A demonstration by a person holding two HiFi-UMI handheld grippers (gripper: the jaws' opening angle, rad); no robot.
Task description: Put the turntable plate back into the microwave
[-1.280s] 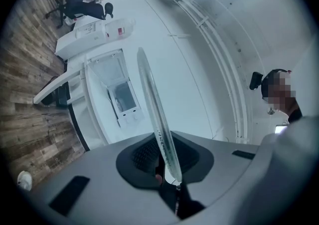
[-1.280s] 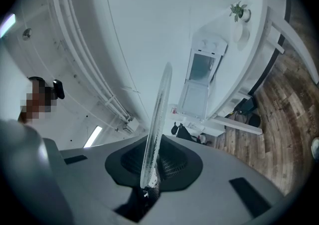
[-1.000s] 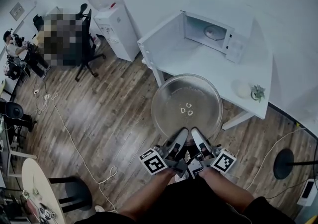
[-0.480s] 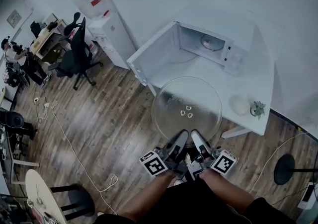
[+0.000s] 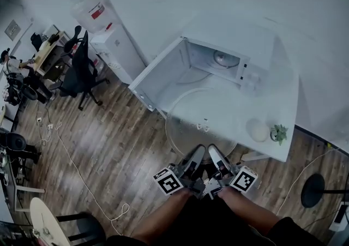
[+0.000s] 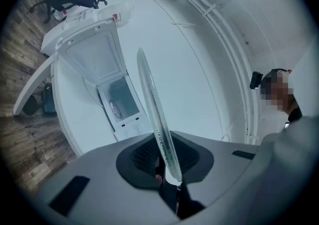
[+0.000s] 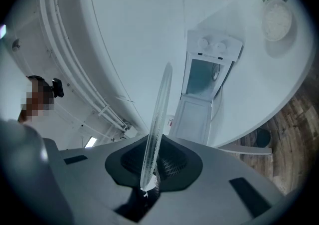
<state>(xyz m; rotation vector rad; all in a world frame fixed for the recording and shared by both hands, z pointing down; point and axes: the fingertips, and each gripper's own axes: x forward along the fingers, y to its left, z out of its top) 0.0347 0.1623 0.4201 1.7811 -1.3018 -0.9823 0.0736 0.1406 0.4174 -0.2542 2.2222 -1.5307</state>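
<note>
1. Turntable plate [image 5: 203, 122] is level in mid-air, its far edge over the table [image 5: 283, 114] front edge, facing the open microwave [image 5: 218, 62].
2. Left hand-held gripper [image 5: 199, 152] and right hand-held gripper [image 5: 212, 151] are clamped side by side on the near rim.
3. Door [image 5: 161, 78] is swung wide left.

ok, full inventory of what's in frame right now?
turntable plate: 1, clear glass, held level over the table's near edge
microwave: 1, white, door open, on the table
table: 1, white, by the wall
round object: 1, white, table's near right corner
small plant: 1, green, beside the round object
water dispenser: 1, white, left of the table
office chair: 1, black, far left
stand base: 1, black, floor at right
floor: brown wood
left tongs: 1, grey, shut on the plate's near rim
right tongs: 1, grey, shut on the same rim
</note>
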